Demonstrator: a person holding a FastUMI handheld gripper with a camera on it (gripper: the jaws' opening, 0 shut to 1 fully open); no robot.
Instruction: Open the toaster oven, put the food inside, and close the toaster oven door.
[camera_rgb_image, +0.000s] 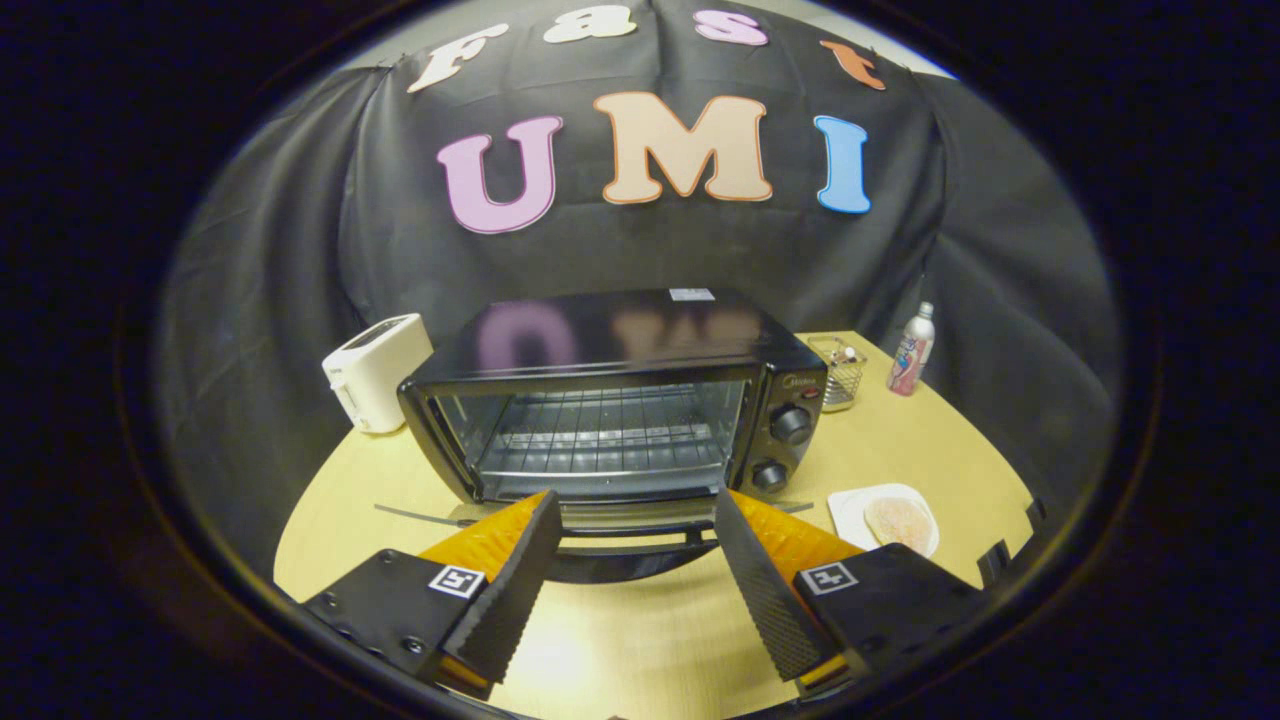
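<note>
Oven (610, 400) door lies open. Gripper (636, 506) gapes empty at its lip. Reaching for food (899, 520) could clip the door.

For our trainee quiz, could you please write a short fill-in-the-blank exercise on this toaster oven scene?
1. The toaster oven door is ____.
2. The food lies on a white ____, on the side of the oven where its knobs are.
3. The gripper fingers are ____, holding nothing.
4. On the side of the oven away from the knobs stands a white ____.

Missing words: open; plate; open; toaster
</note>
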